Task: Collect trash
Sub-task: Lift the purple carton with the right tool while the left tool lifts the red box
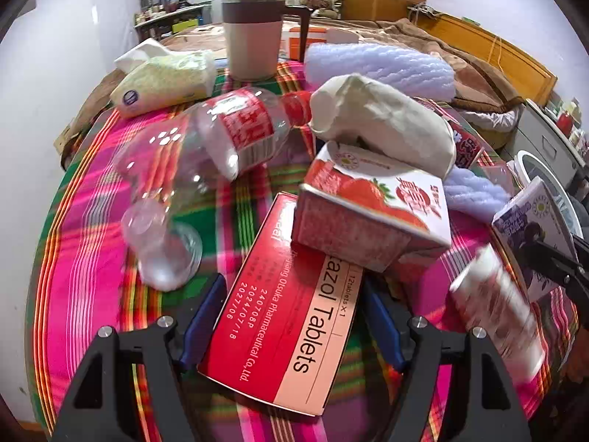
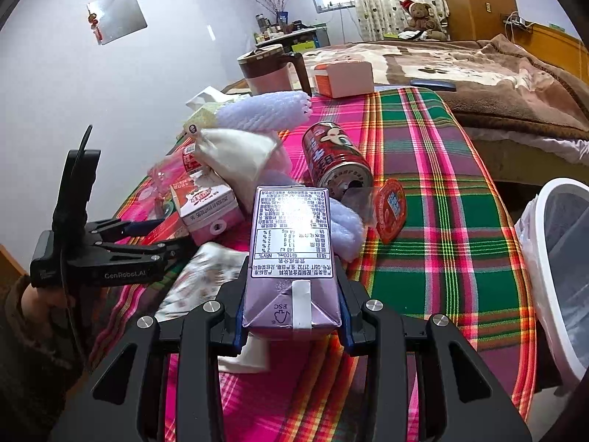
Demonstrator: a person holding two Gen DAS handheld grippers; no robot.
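Observation:
My right gripper (image 2: 291,291) is shut on a purple drink carton (image 2: 291,243) and holds it above the plaid table. My left gripper (image 1: 294,316) is open around a red tablet box (image 1: 283,316) lying flat on the cloth; the blue pads (image 1: 202,324) stand at its sides, and I cannot tell if they touch it. A strawberry milk carton (image 1: 371,213) rests on the box's far end. A clear plastic bottle (image 1: 206,158), a crumpled white paper bag (image 1: 383,121), a red can (image 2: 333,154) and a red lid (image 2: 392,213) lie nearby.
A white-rimmed trash bin (image 2: 545,258) with a liner stands off the table's right edge. A brown-and-cream jug (image 1: 254,33), a tissue pack (image 1: 165,81), purple foam netting (image 1: 379,70) and an orange-white box (image 2: 342,77) are at the far side. A bed lies beyond.

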